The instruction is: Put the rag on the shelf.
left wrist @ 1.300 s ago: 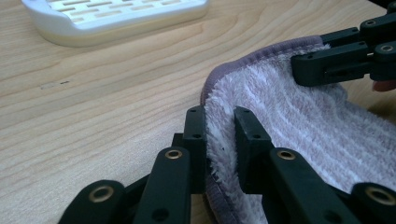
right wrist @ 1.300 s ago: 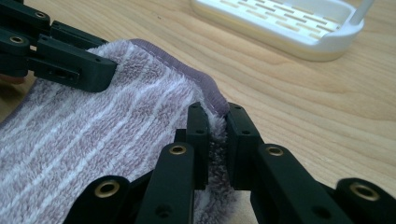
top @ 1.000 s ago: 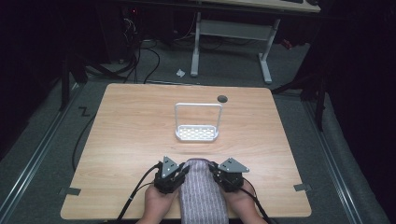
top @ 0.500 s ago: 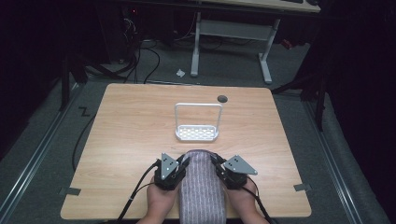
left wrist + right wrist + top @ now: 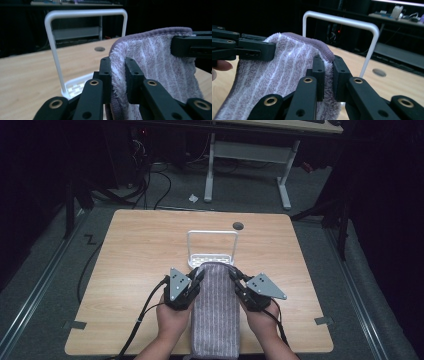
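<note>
from above, both grippers are out over the near half of the wooden table (image 5: 125, 270), with a striped purple towel (image 5: 215, 315) stretched between them. the left gripper (image 5: 196, 279) has the towel's far left corner, the right gripper (image 5: 235, 279) the far right one, and the rest of the cloth trails back toward the person and off the near edge. the lifted end sits just in front of the white wire rack (image 5: 212, 245), nearly over its perforated base. i'd call this the carry step: the towel is up and being brought to the rail, not yet draped.

over to the left gripper view, the left gripper (image 5: 117, 80) is clamped tight on the towel (image 5: 155, 62), the fluffy hem squeezed between the two pads. the rack (image 5: 53, 55) stands just beyond and to the side, its top bar higher than the towel's edge here.

now the right gripper view: same story, the right gripper (image 5: 327, 75) pinches the towel (image 5: 274, 75) at its corner, with the rack (image 5: 372, 45) close behind.

next, i reckon both corners need lifting together above that bar, then forward over it, kept level so the cloth doesn't snag or tip the rack.
</note>
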The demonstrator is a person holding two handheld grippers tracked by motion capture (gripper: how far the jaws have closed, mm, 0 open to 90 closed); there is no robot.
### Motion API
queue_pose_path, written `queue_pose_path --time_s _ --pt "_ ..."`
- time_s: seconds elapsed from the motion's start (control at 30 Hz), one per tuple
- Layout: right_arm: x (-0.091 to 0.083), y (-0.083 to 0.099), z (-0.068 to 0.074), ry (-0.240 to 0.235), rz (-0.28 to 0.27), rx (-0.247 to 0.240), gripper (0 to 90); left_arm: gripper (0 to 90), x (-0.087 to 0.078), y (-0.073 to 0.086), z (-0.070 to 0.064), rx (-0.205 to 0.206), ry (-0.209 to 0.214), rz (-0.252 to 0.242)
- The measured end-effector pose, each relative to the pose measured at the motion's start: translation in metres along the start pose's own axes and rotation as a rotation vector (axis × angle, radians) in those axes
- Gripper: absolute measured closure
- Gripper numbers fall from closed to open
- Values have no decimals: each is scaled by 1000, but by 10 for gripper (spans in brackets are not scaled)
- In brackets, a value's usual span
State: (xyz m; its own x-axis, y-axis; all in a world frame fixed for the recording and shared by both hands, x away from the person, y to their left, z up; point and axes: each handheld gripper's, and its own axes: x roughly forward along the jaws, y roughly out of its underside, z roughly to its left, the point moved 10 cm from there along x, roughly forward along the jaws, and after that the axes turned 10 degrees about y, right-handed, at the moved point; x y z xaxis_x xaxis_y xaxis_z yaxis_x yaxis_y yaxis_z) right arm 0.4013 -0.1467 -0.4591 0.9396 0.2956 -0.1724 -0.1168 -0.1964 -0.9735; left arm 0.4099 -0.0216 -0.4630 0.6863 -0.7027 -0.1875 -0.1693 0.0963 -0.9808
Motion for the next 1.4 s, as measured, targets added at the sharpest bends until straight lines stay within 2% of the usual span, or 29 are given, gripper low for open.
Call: queue_pose_path --time_s 0.27,0.53,0.77,0.93,1.1,1.23,1.4 --pt "-2 -35 -8 17 -69 2 829 782 -3 -41 -3 47 -1 -69" --pt "-5 -68 -13 27 -126 -1 829 782 -6 -73 0 80 -7 -113" --pt "-5 -93 -16 28 -164 -12 829 783 -6 -95 5 111 -11 -132" --pt "0 -109 -22 28 -180 -2 828 782 -1 -107 13 119 -11 -133" --pt "8 -121 -27 31 -188 0 828 781 1 -119 20 111 21 -165" --pt "13 -129 -29 36 -203 1 828 780 4 -124 26 102 20 -184" --pt "22 -135 -34 52 -208 3 828 779 9 -131 32 127 21 -196"
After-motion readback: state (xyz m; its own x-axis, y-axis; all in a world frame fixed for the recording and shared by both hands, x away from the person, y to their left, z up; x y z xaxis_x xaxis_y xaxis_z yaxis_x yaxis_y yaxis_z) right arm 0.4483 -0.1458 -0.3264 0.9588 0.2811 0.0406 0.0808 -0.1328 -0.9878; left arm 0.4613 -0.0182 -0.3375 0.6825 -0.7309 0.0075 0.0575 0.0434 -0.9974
